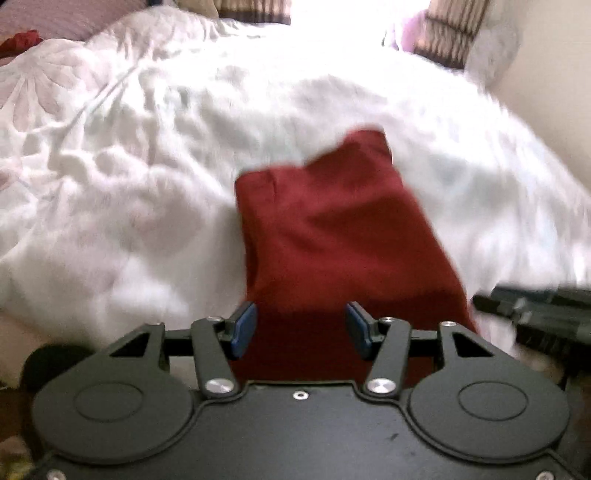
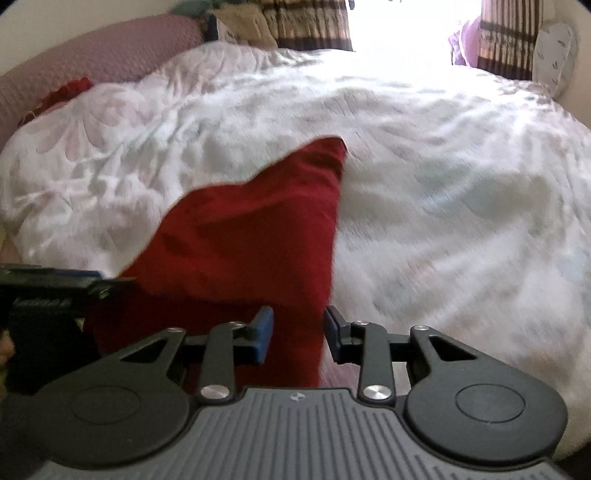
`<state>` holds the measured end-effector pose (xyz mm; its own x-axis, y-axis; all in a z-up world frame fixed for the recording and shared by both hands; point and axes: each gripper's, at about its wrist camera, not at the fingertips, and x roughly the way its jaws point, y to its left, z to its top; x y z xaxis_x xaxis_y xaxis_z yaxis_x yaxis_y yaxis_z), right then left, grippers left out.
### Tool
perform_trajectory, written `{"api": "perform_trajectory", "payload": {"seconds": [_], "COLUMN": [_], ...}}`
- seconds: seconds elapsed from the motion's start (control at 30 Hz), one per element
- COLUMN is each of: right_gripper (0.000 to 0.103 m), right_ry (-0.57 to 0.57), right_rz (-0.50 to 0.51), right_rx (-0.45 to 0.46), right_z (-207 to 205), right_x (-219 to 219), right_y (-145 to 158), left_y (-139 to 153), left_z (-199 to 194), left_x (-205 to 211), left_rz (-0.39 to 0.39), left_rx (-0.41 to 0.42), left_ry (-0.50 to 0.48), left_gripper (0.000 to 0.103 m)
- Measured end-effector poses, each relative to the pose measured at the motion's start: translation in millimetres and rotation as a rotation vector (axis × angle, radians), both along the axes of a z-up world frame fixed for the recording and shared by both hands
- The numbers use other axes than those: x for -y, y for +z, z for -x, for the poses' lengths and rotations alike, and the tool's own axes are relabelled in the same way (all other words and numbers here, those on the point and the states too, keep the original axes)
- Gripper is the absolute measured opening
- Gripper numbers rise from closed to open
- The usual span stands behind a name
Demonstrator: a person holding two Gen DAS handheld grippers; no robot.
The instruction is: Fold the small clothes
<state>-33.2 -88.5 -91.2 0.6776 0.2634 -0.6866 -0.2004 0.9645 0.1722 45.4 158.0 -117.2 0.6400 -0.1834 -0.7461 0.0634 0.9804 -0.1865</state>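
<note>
A dark red garment (image 1: 332,229) lies on the white bedspread (image 1: 129,166), stretching away from me. My left gripper (image 1: 301,328) is open over the cloth's near end, its blue pads (image 1: 245,321) apart with red fabric showing between them. In the right wrist view the same red garment (image 2: 251,236) runs from the lower left up to a point. My right gripper (image 2: 298,332) is open at the cloth's near right edge, which lies between the fingers. Whether either gripper touches the cloth is unclear. The left gripper's body (image 2: 44,295) shows at the left edge.
The white quilted bedspread (image 2: 443,184) covers the whole bed. A pink pillow (image 2: 110,55) and another red cloth (image 2: 70,88) lie at the far left. Striped curtains (image 2: 306,22) and a bright window stand behind. The right gripper (image 1: 535,306) appears at the right edge.
</note>
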Motion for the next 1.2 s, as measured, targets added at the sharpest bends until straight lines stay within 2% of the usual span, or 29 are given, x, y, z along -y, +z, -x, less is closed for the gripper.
{"api": "perform_trajectory", "payload": {"seconds": [0.07,0.13,0.17,0.2,0.23,0.3,0.4,0.47,0.5,0.57,0.67,0.77,0.97,1.03,1.1,1.17,1.2], "right_gripper": [0.020,0.020,0.019,0.019,0.019,0.021,0.031,0.057,0.060,0.062,0.062,0.062,0.073,0.073,0.075,0.084,0.085], "right_ry": [0.018,0.014,0.018,0.026,0.030,0.039,0.043,0.013,-0.001,-0.019,-0.026,-0.027,-0.024,-0.023,-0.026,-0.028,-0.025], "right_rz": [-0.006,0.007,0.028,0.048,0.065,0.075,0.044,0.036,0.040,0.050,0.056,0.042,0.051,0.049,0.041,0.042,0.040], "right_rx": [-0.021,-0.050,-0.054,-0.060,-0.068,-0.080,-0.075,-0.081,-0.072,-0.043,-0.051,-0.063,-0.078,-0.082,-0.082,-0.088,-0.092], "right_z": [-15.7,-24.8,-21.7,-16.8,-11.7,-3.0,0.1,-4.0,-6.6,-10.6,-22.9,-33.2,-51.2,-53.8,-54.3,-56.8,-59.0], "right_x": [-9.4,-16.9,-18.9,-19.6,-18.9,-15.4,-8.2,-4.2,-3.8,-2.4,-2.1,-3.1,-5.9,-6.1,-4.7,-4.3,-3.7], "right_y": [-9.9,-23.7,-28.4,-31.1,-34.6,-39.2,-33.0,-24.7,-21.0,-13.7,-13.8,-16.4,-20.4,-21.2,-21.2,-23.4,-24.9], "left_y": [-6.7,-22.8,-34.3,-40.5,-44.8,-47.4,-42.6,-32.0,-26.9,-14.5,-7.9,-13.1,-42.6,-44.8,-40.2,-38.2,-40.5], "left_z": [-17.6,-35.9,-41.1,-39.4,-34.3,-25.0,-32.2,-32.2,-33.6,-37.3,-50.4,-66.5,-101.5,-101.8,-98.8,-96.9,-98.3], "left_x": [3.1,9.1,14.5,17.7,16.8,9.3,-1.4,-0.8,-3.1,-5.1,-6.8,-6.6,-8.5,-8.7,-11.2,-13.3,-12.0], "left_rz": [0.030,0.006,-0.050,-0.070,-0.071,-0.029,0.019,0.035,0.034,0.024,0.006,-0.011,0.053,0.057,0.092,0.123,0.112], "left_rx": [0.029,-0.043,-0.106,-0.120,-0.099,-0.074,-0.082,-0.096,-0.095,-0.070,-0.040,-0.070,-0.201,-0.208,-0.207,-0.213,-0.219], "left_ry": [0.036,0.071,0.076,0.063,0.059,0.078,0.090,0.103,0.106,0.103,0.076,0.070,0.007,0.007,0.010,-0.010,-0.019], "left_gripper": [0.055,0.055,0.058,0.060,0.061,0.064,0.063,0.061,0.061,0.061,0.061,0.061,0.062,0.062,0.062,0.063,0.063]}}
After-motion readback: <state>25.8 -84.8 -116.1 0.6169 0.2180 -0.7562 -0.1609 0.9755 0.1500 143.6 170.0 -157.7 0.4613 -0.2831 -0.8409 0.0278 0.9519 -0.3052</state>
